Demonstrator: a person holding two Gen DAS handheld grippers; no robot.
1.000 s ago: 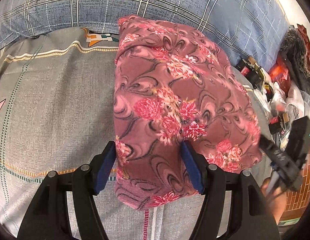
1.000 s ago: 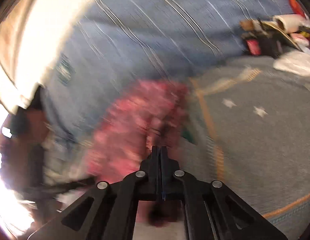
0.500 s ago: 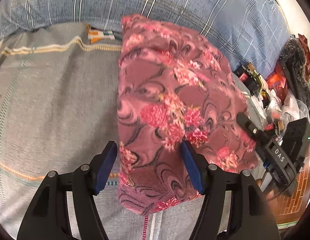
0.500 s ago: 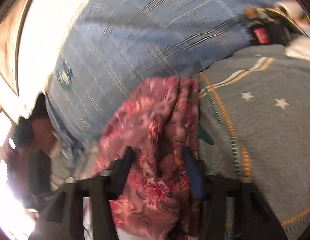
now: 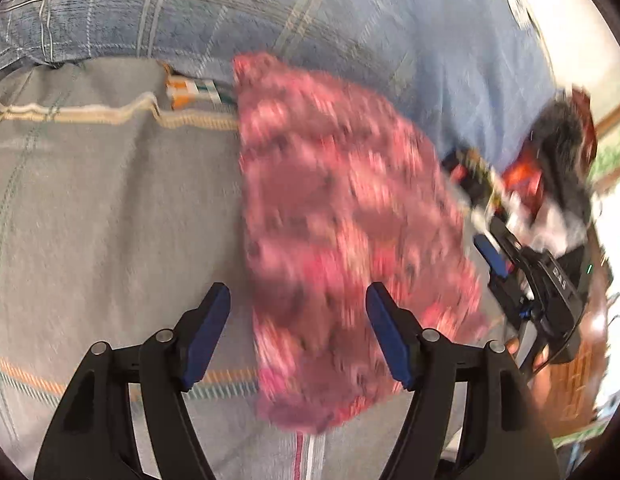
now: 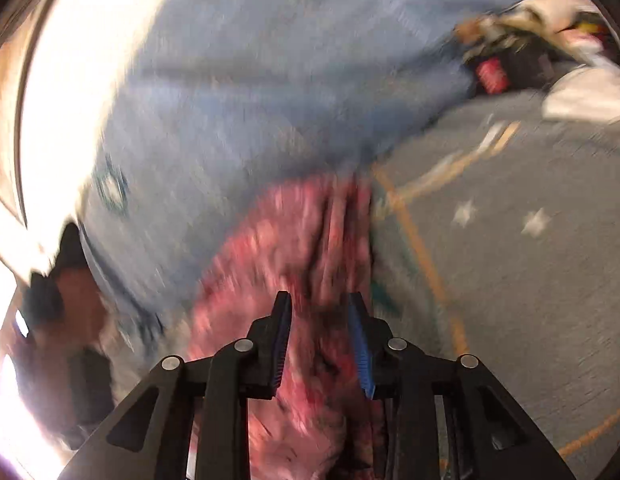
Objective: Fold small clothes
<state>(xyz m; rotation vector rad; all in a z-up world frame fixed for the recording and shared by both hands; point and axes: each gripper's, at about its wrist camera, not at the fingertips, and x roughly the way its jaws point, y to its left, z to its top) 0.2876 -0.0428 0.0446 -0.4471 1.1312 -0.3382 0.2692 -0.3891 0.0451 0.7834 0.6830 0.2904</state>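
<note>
A pink floral garment, folded into a long pad, lies on the grey bedspread. My left gripper hangs over its near end. Its jaws are wide and opening, the cloth lies between them, and neither pad presses on it. At the garment's right edge is my right gripper, held by a hand. In the right wrist view the right gripper has its jaws opening. Bunched folds of the garment lie between the blue pads, with no clear squeeze. Both views are blurred.
A blue plaid quilt rises behind the garment. Clutter of packets, bags and a dark furry thing fills the right side of the bed. In the right wrist view it shows as clutter at the top right. Bright window light floods that view's left.
The right gripper was shut a second ago; its jaws now stand apart over the garment's folds. It came in to the garment's right edge. The left gripper shifted, leaving a gap at its left pad.
</note>
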